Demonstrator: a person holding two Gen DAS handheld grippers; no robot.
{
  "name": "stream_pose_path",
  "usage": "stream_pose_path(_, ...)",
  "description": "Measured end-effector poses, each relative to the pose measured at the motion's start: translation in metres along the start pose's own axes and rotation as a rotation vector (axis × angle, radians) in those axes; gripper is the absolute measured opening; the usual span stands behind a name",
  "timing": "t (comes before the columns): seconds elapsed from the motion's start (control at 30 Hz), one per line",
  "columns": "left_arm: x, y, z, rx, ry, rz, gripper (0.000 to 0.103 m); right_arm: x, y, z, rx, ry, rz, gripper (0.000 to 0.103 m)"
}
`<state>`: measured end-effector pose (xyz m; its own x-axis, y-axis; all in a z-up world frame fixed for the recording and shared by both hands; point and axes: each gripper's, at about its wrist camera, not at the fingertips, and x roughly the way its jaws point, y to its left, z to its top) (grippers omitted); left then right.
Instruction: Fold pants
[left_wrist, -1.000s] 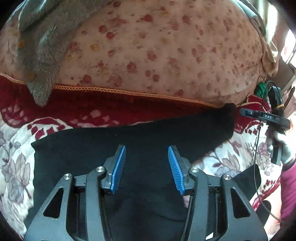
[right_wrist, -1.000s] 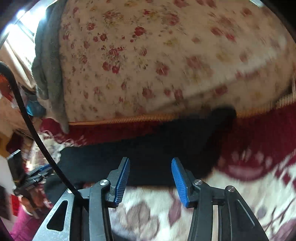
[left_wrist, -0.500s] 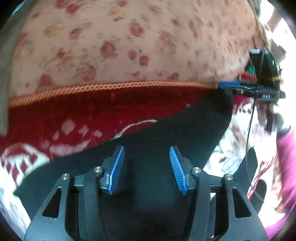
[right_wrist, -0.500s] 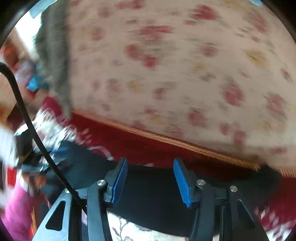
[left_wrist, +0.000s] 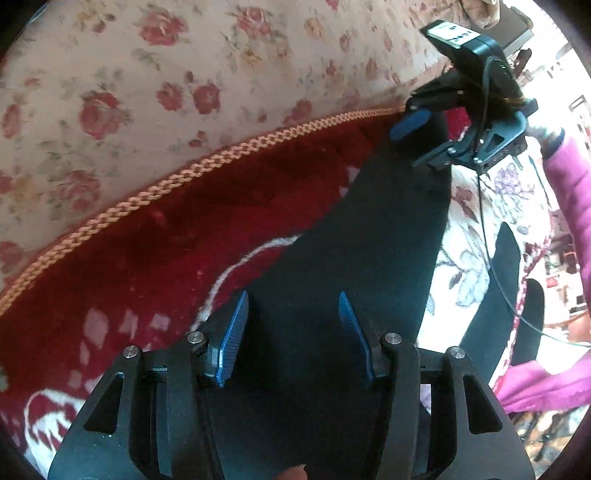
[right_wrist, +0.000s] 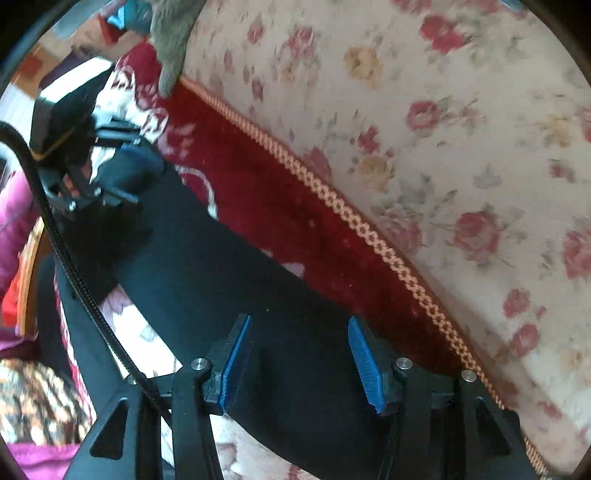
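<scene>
Black pants (left_wrist: 373, 240) lie stretched flat on a red and white floral bedspread; they also show in the right wrist view (right_wrist: 221, 280). My left gripper (left_wrist: 293, 334) is open, its blue pads straddling one end of the folded pants close above the cloth. My right gripper (right_wrist: 299, 360) is open over the opposite end of the pants. In the left wrist view the right gripper (left_wrist: 424, 129) sits at the far end of the pants. In the right wrist view the left gripper (right_wrist: 122, 166) sits at the other end.
A large rose-print quilt (left_wrist: 184, 74) with a gold braided trim (left_wrist: 236, 147) rises just behind the pants. A grey fleece (right_wrist: 173, 44) hangs at its end. Pink-sleeved arms (left_wrist: 569, 206) hold the grippers. Black cables (right_wrist: 66, 251) trail from them.
Both grippers have swung in and lowered over opposite ends of the pants, now facing each other along the cloth. The jaws stay open.
</scene>
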<state>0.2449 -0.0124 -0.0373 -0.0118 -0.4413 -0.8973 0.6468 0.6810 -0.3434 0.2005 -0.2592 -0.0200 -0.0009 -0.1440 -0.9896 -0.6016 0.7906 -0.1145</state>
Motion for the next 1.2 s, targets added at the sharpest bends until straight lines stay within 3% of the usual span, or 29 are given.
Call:
stream_pose_path(0.1, 0.004, 0.004, 0.002, -0.015, 0.011, -0.101, 0.051, 0.013, -0.003, 0.002, -0.02, 0.062, 0.038, 0.052)
stream_pose_path(0.23, 0.011, 0.003, 0.001, 0.001, 0.029, -0.138, 0.051, 0.028, -0.011, -0.001, -0.019, 0.099, 0.098, 0.053)
stream_pose_path(0.43, 0.012, -0.004, 0.009, 0.061, 0.044, -0.092, 0.051, 0.027, -0.016, -0.003, 0.003, 0.072, 0.132, 0.054)
stream_pose_path(0.57, 0.004, -0.01, 0.012, 0.11, 0.022, -0.081, 0.051, 0.021, -0.015, -0.006, -0.028, 0.066, 0.111, 0.054)
stream_pose_path(0.63, 0.012, -0.011, 0.011, 0.129, 0.055, -0.065, 0.054, 0.023, -0.015, -0.003, -0.039, 0.063, 0.093, 0.054)
stream_pose_path(0.73, 0.03, -0.004, 0.009, 0.104, 0.108, -0.048, 0.054, 0.026, -0.016, -0.001, -0.04, 0.069, 0.097, 0.055)
stream_pose_path(0.83, 0.025, 0.002, 0.01, 0.085, 0.091, -0.078, 0.054, 0.03, -0.016, 0.002, -0.035, 0.064, 0.087, 0.055)
stream_pose_path(1.0, 0.011, 0.007, 0.011, 0.088, 0.068, -0.049, 0.054, 0.031, -0.015, 0.004, -0.037, 0.067, 0.09, 0.055)
stream_pose_path(1.2, 0.03, 0.016, 0.012, 0.069, 0.126, -0.017, 0.057, 0.033, -0.014, 0.005, -0.04, 0.069, 0.107, 0.062)
